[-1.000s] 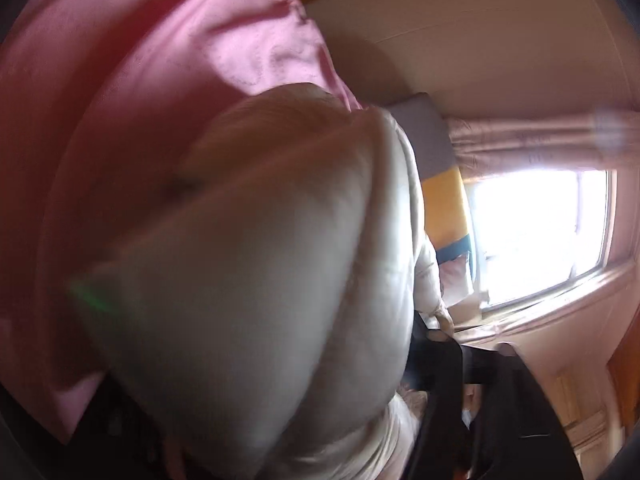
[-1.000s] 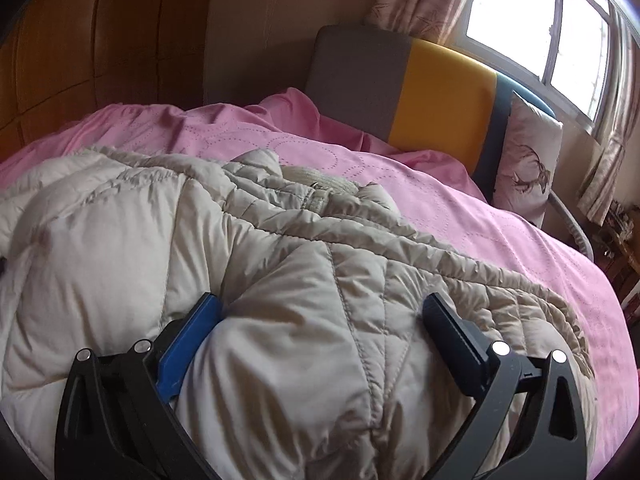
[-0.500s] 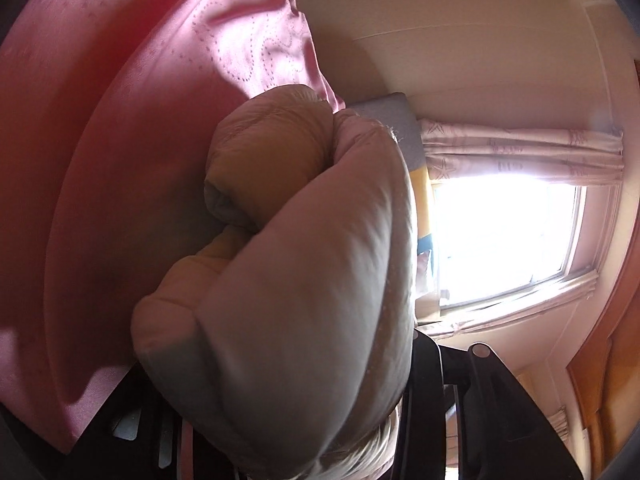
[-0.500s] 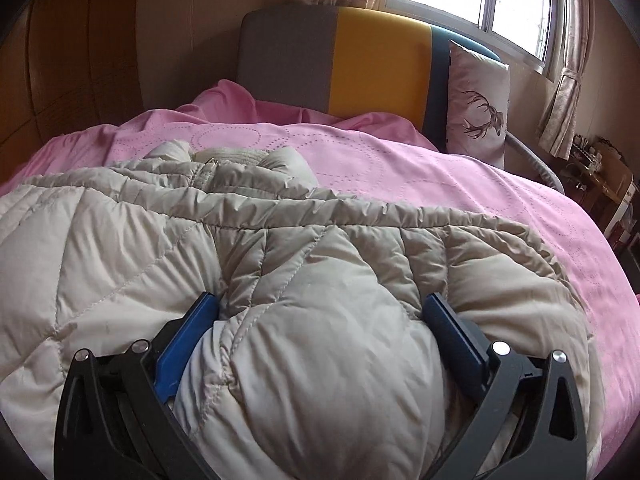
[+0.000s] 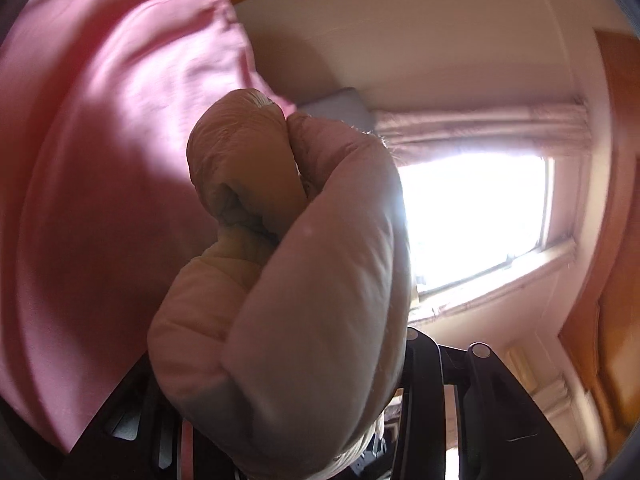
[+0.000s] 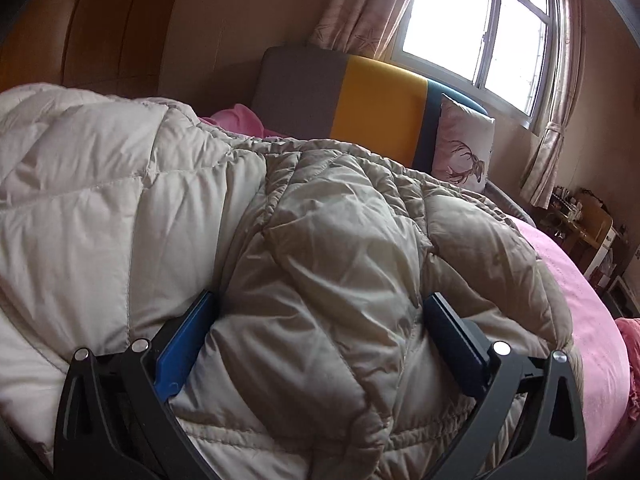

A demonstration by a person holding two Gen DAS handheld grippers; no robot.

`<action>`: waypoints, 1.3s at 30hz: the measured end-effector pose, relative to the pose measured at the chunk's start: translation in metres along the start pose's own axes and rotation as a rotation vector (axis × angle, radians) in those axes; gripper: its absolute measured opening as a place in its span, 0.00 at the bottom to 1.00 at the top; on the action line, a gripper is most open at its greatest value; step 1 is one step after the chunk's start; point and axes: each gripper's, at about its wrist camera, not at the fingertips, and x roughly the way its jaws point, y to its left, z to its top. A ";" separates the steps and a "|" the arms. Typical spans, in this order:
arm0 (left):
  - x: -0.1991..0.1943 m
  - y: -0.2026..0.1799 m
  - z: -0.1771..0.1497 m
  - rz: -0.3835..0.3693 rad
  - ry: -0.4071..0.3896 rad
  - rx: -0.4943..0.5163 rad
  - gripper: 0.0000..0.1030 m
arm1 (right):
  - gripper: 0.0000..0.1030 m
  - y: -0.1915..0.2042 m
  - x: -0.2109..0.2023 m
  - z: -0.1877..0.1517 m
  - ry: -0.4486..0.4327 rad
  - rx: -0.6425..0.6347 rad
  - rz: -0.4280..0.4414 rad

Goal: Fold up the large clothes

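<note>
- The left claw is clenched on a thick bunched roll of the beige puffer jacket; the padding bulges out ahead of the fingers and hides most of them. The bite looks deep, probably because slick, springy quilting would slip out of a shallow pinch.
- In that same left view the pink bedsheet fills the left side and the window stands sideways, so the claw is rolled over. I judge the gathered end is being carried clear of the bed so that it can be laid over the rest of the garment.
- The puffer jacket lies across the bed in the right wrist view, its pale left part heaped higher than the duller middle, with pink bedsheet bare to its right.
- The right claw grasps a fat quilted panel, its blue pads pressed into the fabric on both sides. The wide hold seems meant to take a whole puffed section at once, giving control of the edge.
- Beyond stand the grey-and-yellow headboard and a deer-print pillow, well clear of the work.
</note>
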 end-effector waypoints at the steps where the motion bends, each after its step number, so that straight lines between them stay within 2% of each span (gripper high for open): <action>1: -0.001 -0.008 0.000 0.001 0.000 0.029 0.36 | 0.98 -0.003 -0.001 0.006 0.032 -0.003 0.015; 3: -0.006 -0.015 -0.002 0.002 -0.004 0.065 0.36 | 0.98 -0.008 -0.008 0.019 0.045 0.007 0.025; 6: -0.013 -0.025 -0.003 0.001 -0.007 0.094 0.36 | 0.98 -0.020 -0.025 0.036 -0.067 0.066 0.001; 7: -0.017 -0.030 -0.005 0.001 -0.010 0.103 0.36 | 0.98 -0.022 -0.023 0.043 -0.071 0.076 0.002; 11: -0.032 -0.045 -0.007 -0.001 -0.020 0.137 0.36 | 0.98 -0.011 0.008 0.063 -0.006 0.062 0.030; 14: -0.033 -0.056 -0.004 0.006 -0.024 0.178 0.36 | 0.98 0.017 0.040 0.061 0.080 0.021 0.096; 16: -0.031 -0.065 -0.007 0.032 -0.010 0.227 0.36 | 0.98 0.035 0.045 0.055 0.057 -0.027 0.075; 18: -0.023 -0.073 -0.011 0.048 -0.003 0.276 0.36 | 0.98 0.035 0.047 0.056 0.074 -0.032 0.073; 20: -0.022 -0.087 -0.016 0.079 -0.011 0.347 0.36 | 0.98 0.023 0.042 0.059 0.093 -0.005 0.086; 22: -0.020 -0.097 -0.019 0.093 -0.014 0.396 0.36 | 0.98 0.009 0.021 0.058 0.066 0.060 0.078; 24: -0.020 -0.108 -0.027 0.111 -0.016 0.441 0.36 | 0.98 0.004 0.000 0.054 0.008 0.110 0.132; 25: -0.020 -0.110 -0.030 0.111 -0.015 0.460 0.36 | 0.98 0.009 -0.003 0.052 0.010 0.106 0.159; 27: -0.016 -0.119 -0.034 0.117 -0.008 0.491 0.36 | 0.98 0.027 0.006 0.049 0.066 0.047 0.195; 28: -0.008 -0.124 -0.035 0.125 0.012 0.515 0.36 | 0.98 0.038 0.014 0.044 0.087 0.008 0.184; 31: 0.007 -0.141 -0.053 0.170 0.055 0.615 0.36 | 0.98 0.051 0.021 0.038 0.051 -0.041 0.152; 35: 0.016 -0.161 -0.078 0.225 0.040 0.762 0.36 | 0.98 0.037 0.012 0.038 0.061 -0.023 0.190; 39: 0.022 -0.180 -0.093 0.250 0.042 0.846 0.36 | 0.98 -0.010 -0.020 0.036 0.016 0.096 0.194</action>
